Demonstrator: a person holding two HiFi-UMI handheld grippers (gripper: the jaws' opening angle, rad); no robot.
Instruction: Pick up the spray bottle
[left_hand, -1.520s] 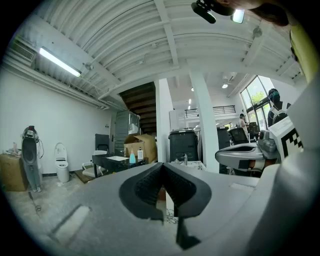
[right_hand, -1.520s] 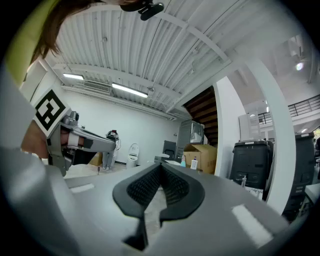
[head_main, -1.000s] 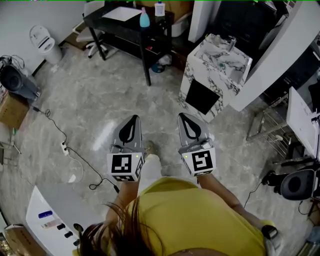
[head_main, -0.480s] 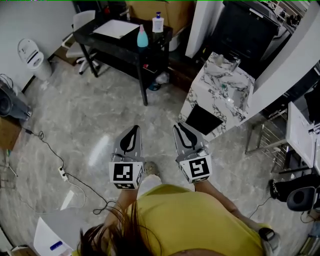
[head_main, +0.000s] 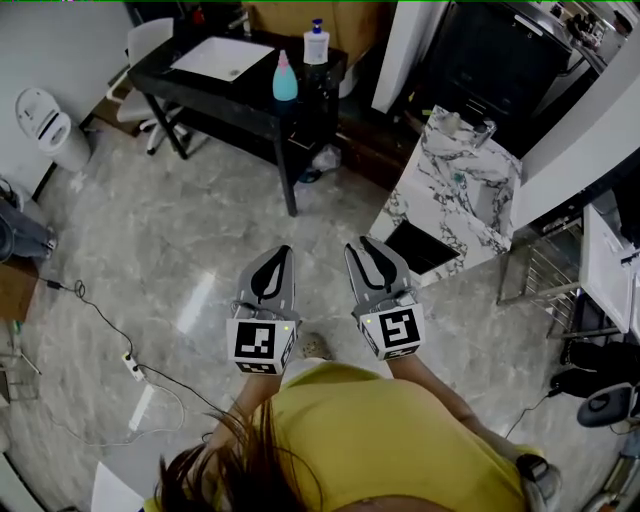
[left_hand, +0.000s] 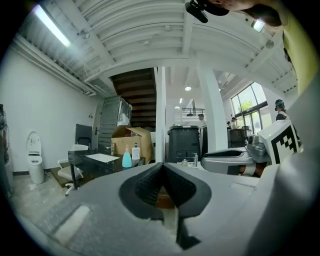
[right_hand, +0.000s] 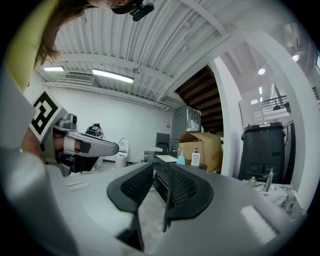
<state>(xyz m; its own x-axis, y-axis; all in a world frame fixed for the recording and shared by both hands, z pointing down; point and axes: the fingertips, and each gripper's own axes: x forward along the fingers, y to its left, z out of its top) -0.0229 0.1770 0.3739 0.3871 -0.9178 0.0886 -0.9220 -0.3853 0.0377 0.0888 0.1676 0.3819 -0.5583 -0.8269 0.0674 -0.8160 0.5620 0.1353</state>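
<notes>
The teal spray bottle (head_main: 285, 78) stands on a black table (head_main: 215, 85) far ahead, beside a white pump bottle (head_main: 318, 42). It also shows small in the left gripper view as the teal spray bottle (left_hand: 127, 158) and in the right gripper view as the teal spray bottle (right_hand: 181, 158). My left gripper (head_main: 280, 254) is held level over the floor, shut with nothing in it. My right gripper (head_main: 361, 245) is beside it, its jaws opening with a narrow gap and nothing between them. Both are well short of the table.
A marble-patterned counter (head_main: 455, 180) stands to the right of the path. A white chair (head_main: 150, 45) is behind the table, a white bin (head_main: 45, 125) at the left wall. A cable (head_main: 100, 310) trails over the grey floor. A sheet of paper (head_main: 220, 58) lies on the table.
The person and both grippers have moved forward across the floor toward the black table, which now sits nearer in the head view. The white desk at the lower left has dropped out of view.
</notes>
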